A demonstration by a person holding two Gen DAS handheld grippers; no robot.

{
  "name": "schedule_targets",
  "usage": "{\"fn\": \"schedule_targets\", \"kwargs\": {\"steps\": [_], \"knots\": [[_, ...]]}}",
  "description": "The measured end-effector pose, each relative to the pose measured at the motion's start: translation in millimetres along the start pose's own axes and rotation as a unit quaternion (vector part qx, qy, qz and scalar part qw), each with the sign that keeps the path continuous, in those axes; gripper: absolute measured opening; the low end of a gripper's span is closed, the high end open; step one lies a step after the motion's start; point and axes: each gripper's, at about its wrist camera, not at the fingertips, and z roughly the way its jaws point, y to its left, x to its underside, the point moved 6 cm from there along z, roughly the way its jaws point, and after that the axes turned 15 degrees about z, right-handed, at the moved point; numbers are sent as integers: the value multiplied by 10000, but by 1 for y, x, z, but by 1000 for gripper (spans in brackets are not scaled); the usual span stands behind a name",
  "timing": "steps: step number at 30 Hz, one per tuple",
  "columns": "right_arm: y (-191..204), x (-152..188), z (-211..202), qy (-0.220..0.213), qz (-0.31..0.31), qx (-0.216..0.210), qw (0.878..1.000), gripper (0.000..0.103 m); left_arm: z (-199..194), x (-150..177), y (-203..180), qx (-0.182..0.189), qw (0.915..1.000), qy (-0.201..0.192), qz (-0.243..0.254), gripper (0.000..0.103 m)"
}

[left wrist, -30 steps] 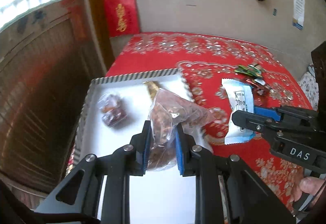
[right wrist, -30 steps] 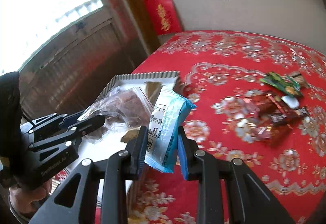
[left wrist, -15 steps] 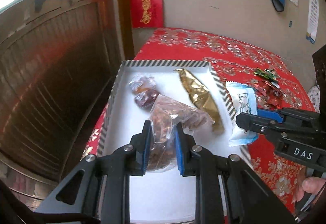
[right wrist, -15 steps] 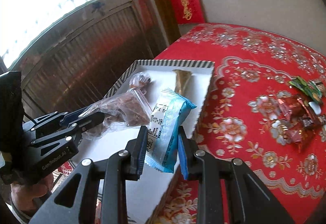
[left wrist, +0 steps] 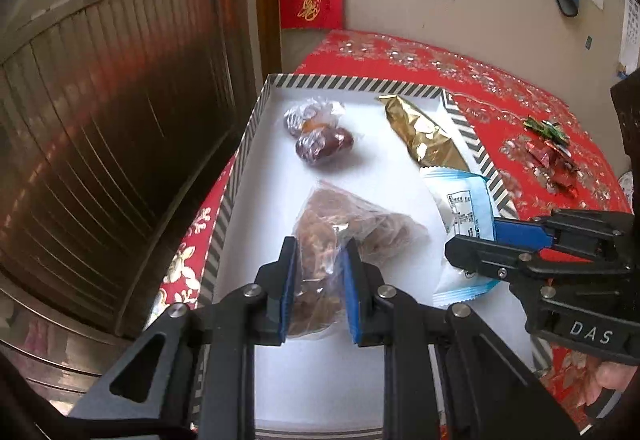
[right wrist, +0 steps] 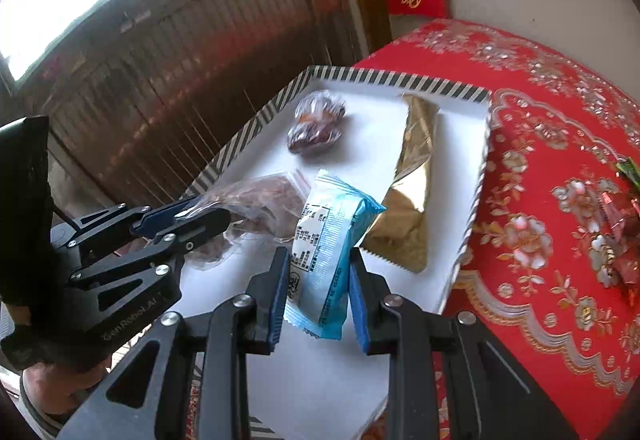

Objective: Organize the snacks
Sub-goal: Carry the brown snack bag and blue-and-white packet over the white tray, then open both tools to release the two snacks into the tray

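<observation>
A white box with a striped rim (left wrist: 256, 115) (right wrist: 248, 135) sits at the left edge of the red-clothed table. My left gripper (left wrist: 320, 272) (right wrist: 188, 215) is shut on a clear bag of brown snacks (left wrist: 340, 228) (right wrist: 264, 195), held over the box's middle. My right gripper (right wrist: 320, 280) (left wrist: 472, 244) is shut on a blue and white snack packet (right wrist: 328, 236) (left wrist: 464, 207), held over the box's right side. Inside the box lie a gold foil packet (left wrist: 424, 135) (right wrist: 412, 191) and a small clear bag of dark red fruit (left wrist: 320, 131) (right wrist: 316, 123).
Several loose wrapped candies (left wrist: 548, 147) (right wrist: 624, 211) lie on the red patterned tablecloth (right wrist: 540, 143) to the right of the box. A dark wooden door (left wrist: 100, 119) stands just left of the table. A hand (left wrist: 616, 384) grips the right gripper's handle.
Both grippers have carried their snacks leftward and down, from above the box's right rim and the tablecloth to over the box interior. Neither grip has changed.
</observation>
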Motion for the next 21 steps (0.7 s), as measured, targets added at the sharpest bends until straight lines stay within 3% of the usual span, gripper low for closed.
{"fn": "schedule_targets", "kwargs": {"steps": [6,9,11,12,21], "knots": [[0,3,6,123,-5,63,9999,27,0,5,-2,-48,9999,36,99,25],[0,6,6,108,-40,128,9999,28,4,9,-3,-96,9997,159,173,37],[1,7,8,127,-111,224,9996,28,6,12,-2,-77,9996,234,137,60],[2,8,9,144,-123,216,9996,28,7,13,-2,-74,9996,245,125,65],[0,8,-1,44,-16,97,9999,37,-1,16,2,-205,9995,242,34,80]]}}
